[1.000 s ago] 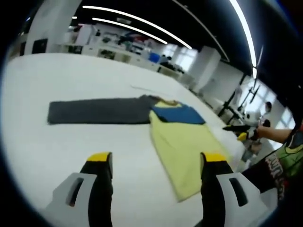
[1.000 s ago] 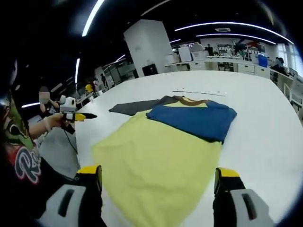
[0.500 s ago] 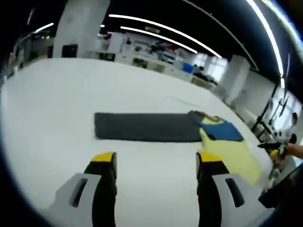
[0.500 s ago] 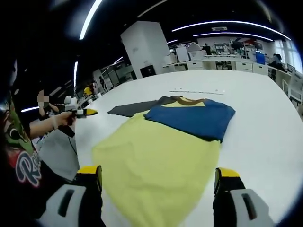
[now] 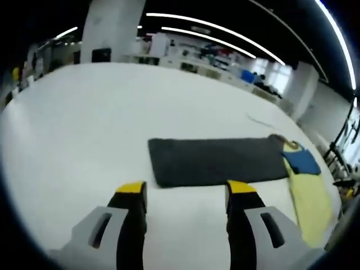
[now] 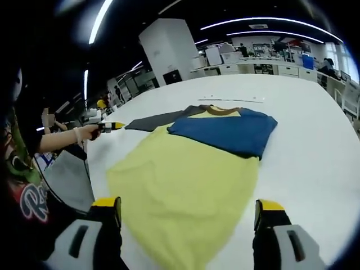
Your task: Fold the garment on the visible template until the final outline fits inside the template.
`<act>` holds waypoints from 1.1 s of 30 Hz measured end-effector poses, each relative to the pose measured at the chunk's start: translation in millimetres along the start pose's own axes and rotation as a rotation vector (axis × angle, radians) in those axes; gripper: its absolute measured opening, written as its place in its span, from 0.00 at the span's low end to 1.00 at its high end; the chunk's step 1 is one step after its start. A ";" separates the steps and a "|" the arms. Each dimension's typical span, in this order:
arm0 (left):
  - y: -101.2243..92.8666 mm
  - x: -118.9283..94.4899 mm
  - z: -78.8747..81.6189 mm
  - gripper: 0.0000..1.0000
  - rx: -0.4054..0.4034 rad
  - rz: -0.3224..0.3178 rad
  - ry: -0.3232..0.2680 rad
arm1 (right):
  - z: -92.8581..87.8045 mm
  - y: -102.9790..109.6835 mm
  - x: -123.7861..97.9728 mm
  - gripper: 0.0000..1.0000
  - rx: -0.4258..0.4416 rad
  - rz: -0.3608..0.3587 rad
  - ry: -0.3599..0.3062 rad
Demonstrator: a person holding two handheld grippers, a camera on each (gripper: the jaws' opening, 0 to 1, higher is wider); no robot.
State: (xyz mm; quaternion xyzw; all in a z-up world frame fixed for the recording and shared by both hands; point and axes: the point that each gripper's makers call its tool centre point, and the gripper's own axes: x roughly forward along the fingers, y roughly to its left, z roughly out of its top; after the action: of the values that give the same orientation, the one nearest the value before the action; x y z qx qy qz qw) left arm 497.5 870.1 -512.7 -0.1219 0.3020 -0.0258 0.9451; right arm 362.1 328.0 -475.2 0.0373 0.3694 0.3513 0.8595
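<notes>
Your left gripper (image 5: 183,191) and right gripper (image 6: 188,207) both gape wide, holding nothing. The yellow-and-blue garment (image 6: 197,169) lies flat mid-table (image 6: 315,163), overlapping the dark grey template (image 5: 216,161). Desks and ceiling lights lie beyond the far edge.

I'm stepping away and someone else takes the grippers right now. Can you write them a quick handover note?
Left gripper: open, holding nothing, above the white table, aimed at the dark grey mat.
Right gripper: open, holding nothing, just short of the garment's yellow hem.
Garment: yellow with a blue upper part, lying flat, its collar end against the mat.
Done: nothing I can confirm; the blue part may be a first fold.
Left: fold until the outline fits the template.
</notes>
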 end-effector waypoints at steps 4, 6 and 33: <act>2.0 6.2 -3.3 0.49 -0.018 0.002 0.011 | 0.1 0.2 -0.2 0.99 0.008 -0.002 0.004; 0.9 6.3 -0.9 0.44 -0.034 0.004 -0.002 | -1.2 -0.4 0.3 0.99 0.011 -0.004 0.010; -5.6 -4.9 26.5 0.00 -0.153 -0.040 -0.136 | -5.9 -3.7 5.6 0.96 0.012 0.009 0.031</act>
State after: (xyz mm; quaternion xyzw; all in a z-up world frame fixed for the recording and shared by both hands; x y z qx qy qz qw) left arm 508.9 870.9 -487.7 -0.2011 0.2357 -0.0134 0.9507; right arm 363.0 327.6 -484.1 0.0384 0.3848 0.3533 0.8519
